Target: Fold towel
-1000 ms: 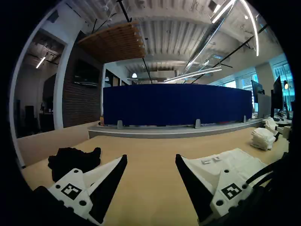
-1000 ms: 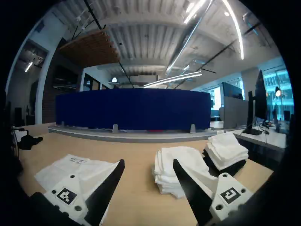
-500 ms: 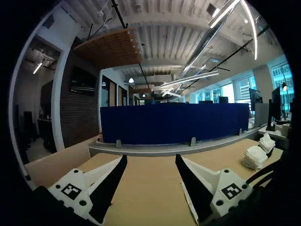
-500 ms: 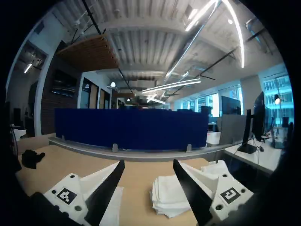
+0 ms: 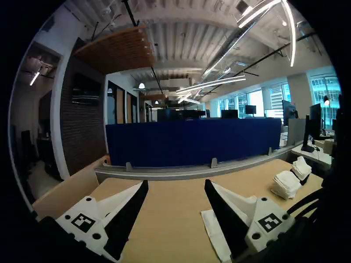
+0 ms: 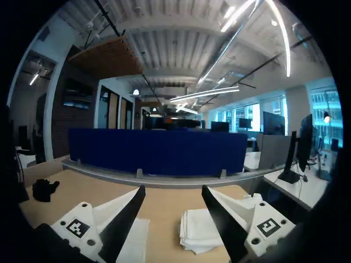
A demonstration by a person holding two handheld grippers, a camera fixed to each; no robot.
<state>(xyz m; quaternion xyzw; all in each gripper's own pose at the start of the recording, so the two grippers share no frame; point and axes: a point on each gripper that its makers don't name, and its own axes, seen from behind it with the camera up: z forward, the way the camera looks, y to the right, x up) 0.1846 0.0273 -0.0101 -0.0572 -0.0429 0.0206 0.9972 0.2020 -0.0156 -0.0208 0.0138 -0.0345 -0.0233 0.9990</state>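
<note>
A white towel (image 5: pixel 211 225) lies flat on the light wooden table (image 5: pixel 175 219), partly hidden under the right finger of my left gripper (image 5: pixel 175 182). That gripper is open, held above the table with nothing between its fingers. In the right gripper view the same flat towel (image 6: pixel 137 236) shows beside the left finger of my right gripper (image 6: pixel 173 188), which is also open and holds nothing. A stack of folded white towels (image 6: pixel 197 228) lies just beyond it, partly behind its right finger.
Two stacks of folded towels (image 5: pixel 286 184) sit at the table's far right. A black cloth (image 6: pixel 44 189) lies at the left. A blue partition (image 5: pixel 193 140) closes the table's far edge. A monitor (image 6: pixel 302 149) stands on the neighbouring desk.
Both grippers have risen and tilted up, so towels and table sit lower in view. The black cloth has dropped out of the left gripper view. Both stay open.
</note>
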